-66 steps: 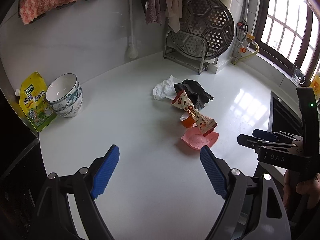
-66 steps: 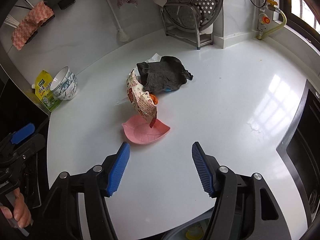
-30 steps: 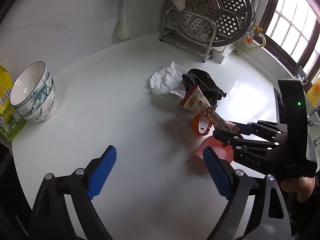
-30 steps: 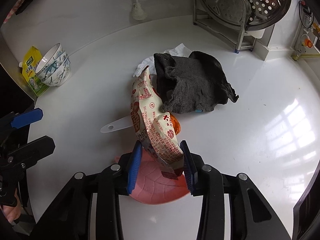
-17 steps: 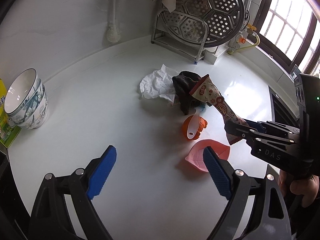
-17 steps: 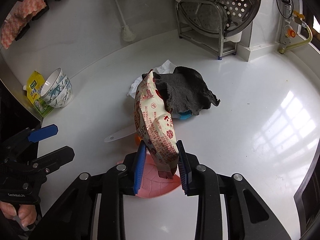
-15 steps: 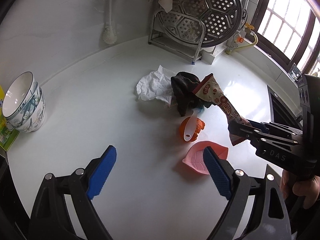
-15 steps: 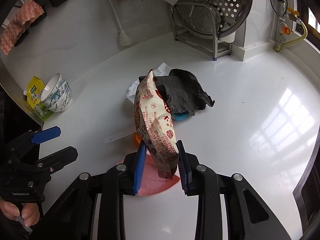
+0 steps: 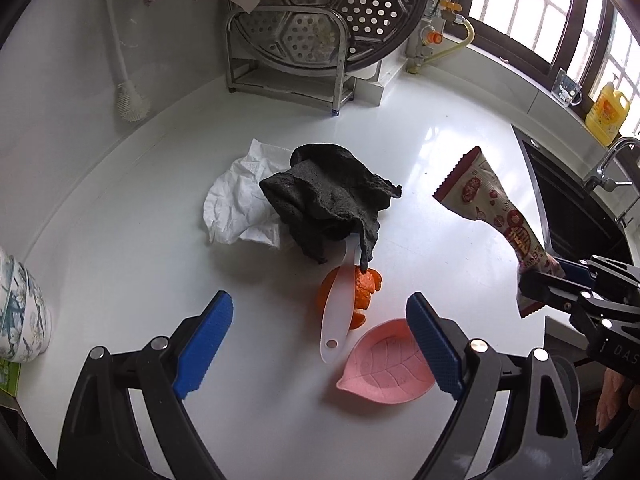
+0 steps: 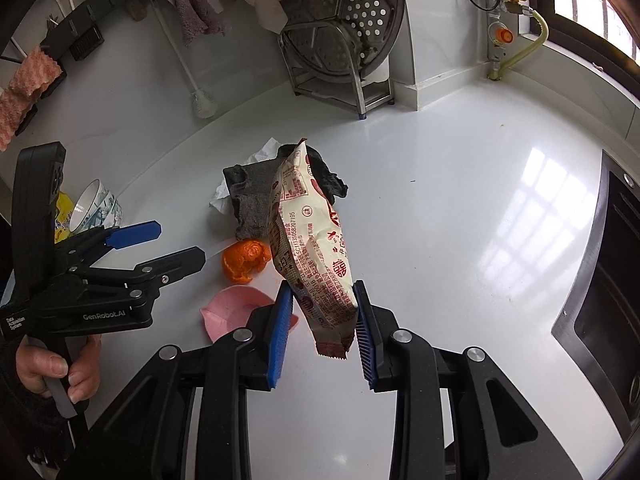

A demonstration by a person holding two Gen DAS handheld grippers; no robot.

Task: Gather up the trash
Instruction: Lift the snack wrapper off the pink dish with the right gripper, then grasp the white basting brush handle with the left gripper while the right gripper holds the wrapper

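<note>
Holding things up is the shiny white desk [image 9: 132, 280], with a black crumpled cloth [image 9: 328, 208], a crumpled white paper [image 9: 240, 208], a pink leaf-shaped dish [image 9: 380, 368] and orange peel [image 10: 245, 261] lying close together. The right tool [image 10: 320, 316] is squeezed onto the bottom end of a cream and red snack wrapper [image 10: 312, 236], lifted off the desk. The left tool [image 9: 320, 344] is wide open and empty. I think the wrapper goes to a bin next; no bin shows.

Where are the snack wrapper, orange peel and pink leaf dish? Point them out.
snack wrapper [image 10: 316, 248]: right wrist view, printed middle.
orange peel [image 10: 245, 265]: right wrist view, outer skin.
pink leaf dish [image 9: 384, 372]: left wrist view, veined inside.
</note>
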